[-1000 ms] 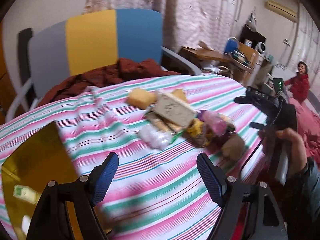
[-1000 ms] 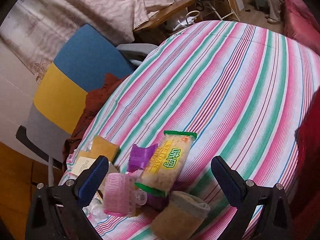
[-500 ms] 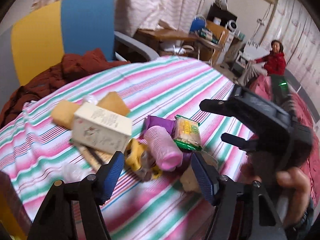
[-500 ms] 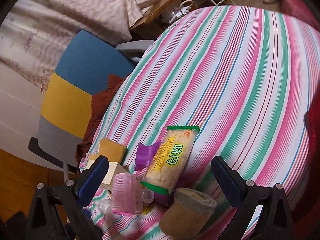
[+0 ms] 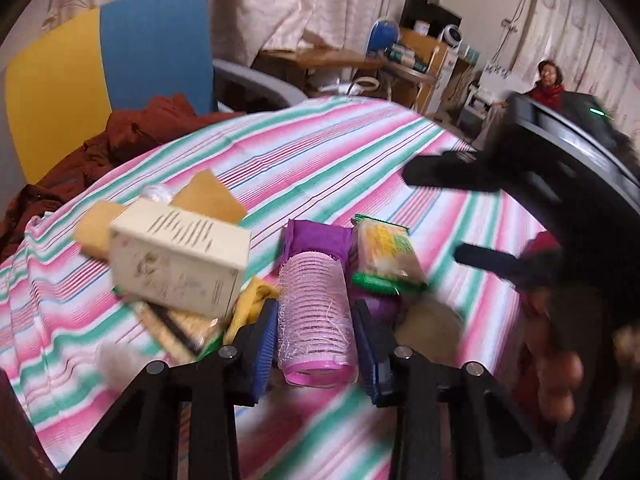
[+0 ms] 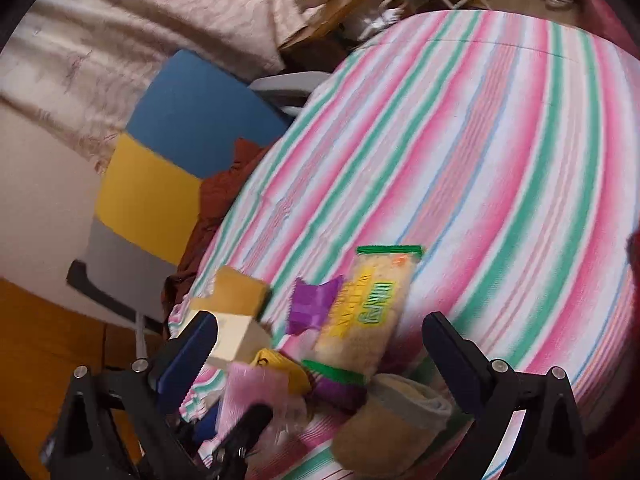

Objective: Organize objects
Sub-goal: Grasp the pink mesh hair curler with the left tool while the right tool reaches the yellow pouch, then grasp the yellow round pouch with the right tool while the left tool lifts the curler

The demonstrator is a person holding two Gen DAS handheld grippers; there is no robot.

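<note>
A: Risk first. Left tongs (image 5: 314, 334) have both blue pads pressed against the pink mesh hair-roller cylinder (image 5: 314, 312), which lies at the near edge of the clutter pile on the striped-cloth desk (image 5: 320, 152). Roller looks soft and hollow; I think it could crush or squirt out if lifted fast. Cream cardboard box (image 5: 176, 264) and green-ended yellow snack packet (image 5: 386, 258) sit just beside it, so bristles could snag and drag them.

B: Right tongs (image 6: 320, 356)?

A: Spread wide, empty, hovering over the same pile.

B: View differences?

A: Left wrist view shows the pad contact clearly. Right wrist view blurs the roller but shows the tan rolled sock (image 6: 394, 420) nearest the camera, mostly hidden in the other.
</note>
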